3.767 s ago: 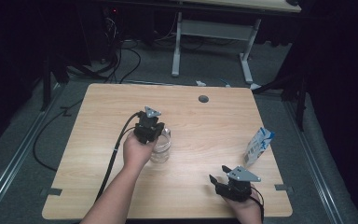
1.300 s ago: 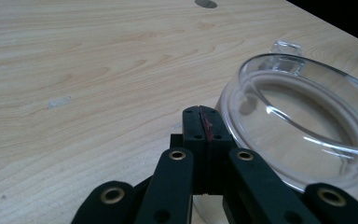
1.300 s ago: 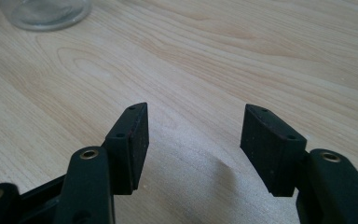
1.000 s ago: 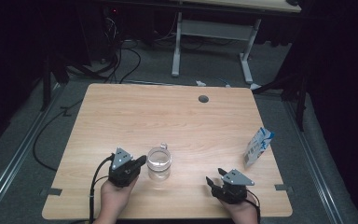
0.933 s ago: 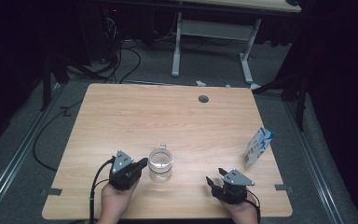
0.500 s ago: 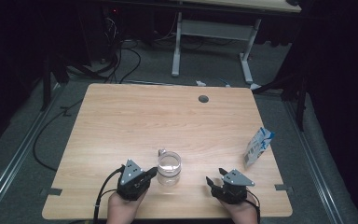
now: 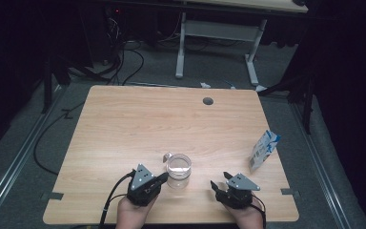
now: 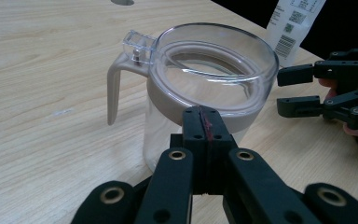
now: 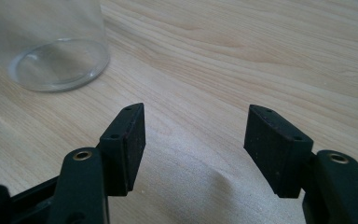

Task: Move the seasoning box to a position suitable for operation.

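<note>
Clear jug stands upright on the wooden table, near my edge, between my two grippers. See-through body, straight-sided, round base; through the wall I see the wood grain. In the right gripper view the base shows as a thick glassy ring flat on the wood, off to the upper left of my jaws.

Top of the jug: a wide band of pale grey-beige plastic around the mouth, with a clear round lid seated inside it. A slim handle of the same grey-beige colour drops from the band on one side. A small clear tab with a metal pin sits on top where the handle joins. I cannot tell whether there is any liquid inside; the body looks plain clear.

My left gripper is clenched, its two jaws pressed flat together with nothing between them. The joined tips sit just at the near side of the grey band, opposite-ish to the handle; whether they touch the band I cannot tell.

My right gripper is released, jaws spread wide over bare wood, pads empty. It lies apart from the jug, on its right.

A blue and white carton stands near the table's right edge, well apart from the jug. A small round hole sits toward the far side of the tabletop.
</note>
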{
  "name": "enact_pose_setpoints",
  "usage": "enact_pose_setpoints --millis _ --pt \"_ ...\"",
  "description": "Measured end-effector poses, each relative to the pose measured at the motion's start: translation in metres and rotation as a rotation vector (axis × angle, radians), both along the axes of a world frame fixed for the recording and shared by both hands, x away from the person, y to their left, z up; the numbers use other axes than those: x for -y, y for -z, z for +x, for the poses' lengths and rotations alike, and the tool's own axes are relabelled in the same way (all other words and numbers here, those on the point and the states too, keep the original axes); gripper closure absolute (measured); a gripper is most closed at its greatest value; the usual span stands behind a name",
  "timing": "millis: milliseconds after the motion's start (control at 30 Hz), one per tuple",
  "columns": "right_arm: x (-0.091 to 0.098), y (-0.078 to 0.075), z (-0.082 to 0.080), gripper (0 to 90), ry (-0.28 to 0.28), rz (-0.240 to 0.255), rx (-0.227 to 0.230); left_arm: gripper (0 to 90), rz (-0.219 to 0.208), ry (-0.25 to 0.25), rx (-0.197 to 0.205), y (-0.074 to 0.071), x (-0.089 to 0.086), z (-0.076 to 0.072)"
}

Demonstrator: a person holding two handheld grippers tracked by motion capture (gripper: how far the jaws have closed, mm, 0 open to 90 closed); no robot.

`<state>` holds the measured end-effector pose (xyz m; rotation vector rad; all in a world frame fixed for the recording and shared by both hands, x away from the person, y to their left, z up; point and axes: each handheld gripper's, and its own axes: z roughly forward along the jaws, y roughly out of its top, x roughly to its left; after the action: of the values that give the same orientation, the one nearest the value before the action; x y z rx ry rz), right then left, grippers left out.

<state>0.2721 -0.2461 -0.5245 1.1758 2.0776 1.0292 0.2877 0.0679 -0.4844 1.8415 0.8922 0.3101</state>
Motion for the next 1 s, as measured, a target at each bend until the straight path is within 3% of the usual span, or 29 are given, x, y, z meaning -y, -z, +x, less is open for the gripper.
enact_pose_setpoints --millis 767,1000 --pt "-0.001 0.001 -0.001 37.8 -0.009 -0.018 0.016 90.0 0.002 0.026 0.013 0.001 0.018 0.002" --pt "0.000 0.001 -0.001 37.2 -0.010 -0.015 0.021 86.4 0.019 0.028 0.035 0.000 0.010 0.000"
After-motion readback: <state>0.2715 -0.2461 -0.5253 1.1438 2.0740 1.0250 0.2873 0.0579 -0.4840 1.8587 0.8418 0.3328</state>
